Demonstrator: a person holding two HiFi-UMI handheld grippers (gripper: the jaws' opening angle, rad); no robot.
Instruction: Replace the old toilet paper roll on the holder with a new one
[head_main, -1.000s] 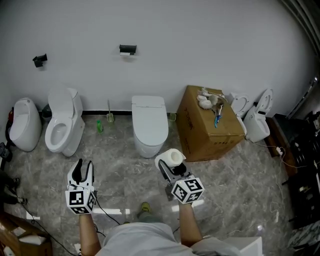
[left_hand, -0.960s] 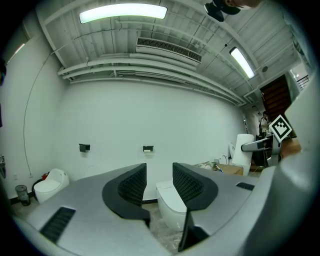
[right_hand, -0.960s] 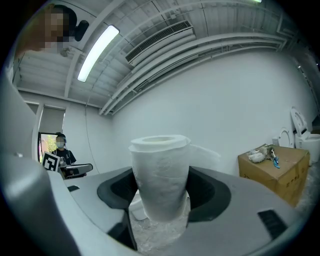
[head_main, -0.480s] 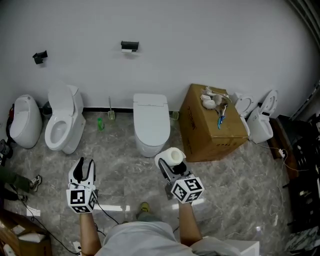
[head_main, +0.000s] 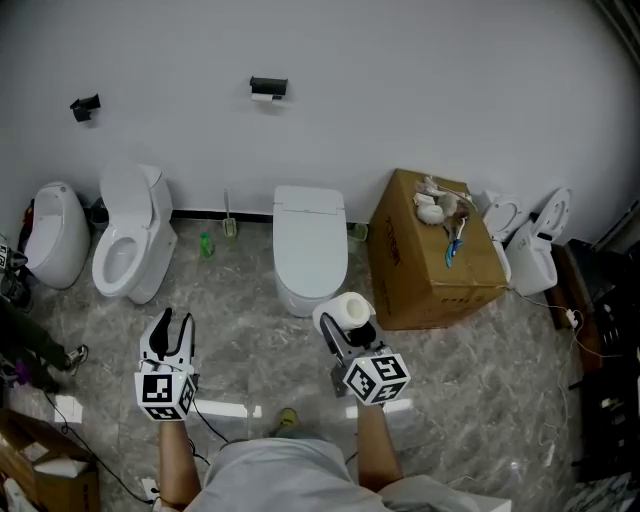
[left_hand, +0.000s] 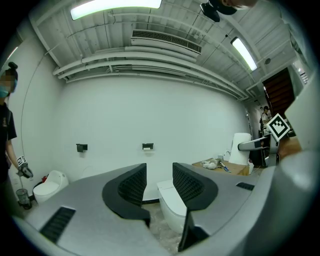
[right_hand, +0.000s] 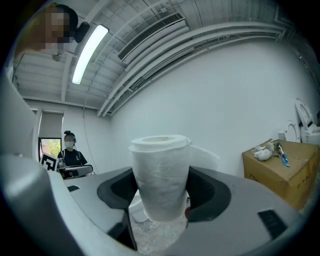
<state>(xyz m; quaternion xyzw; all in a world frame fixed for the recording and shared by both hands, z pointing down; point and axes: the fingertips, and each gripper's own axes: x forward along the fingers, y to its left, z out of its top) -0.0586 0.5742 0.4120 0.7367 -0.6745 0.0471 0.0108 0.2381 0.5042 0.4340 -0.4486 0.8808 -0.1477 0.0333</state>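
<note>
Clamped on the new toilet paper roll (head_main: 349, 310), the right gripper (head_main: 344, 324) may crush its soft sides or drop it; the left gripper (head_main: 174, 328) gapes empty.

Two grippers (head_main: 172, 325) (head_main: 345, 320), one cardboard box (head_main: 430, 270)

White toilet paper roll (right_hand: 160, 167) upright in right gripper (right_hand: 161, 189), black holder (head_main: 268, 87) on wall (head_main: 420, 80), well apart
</note>
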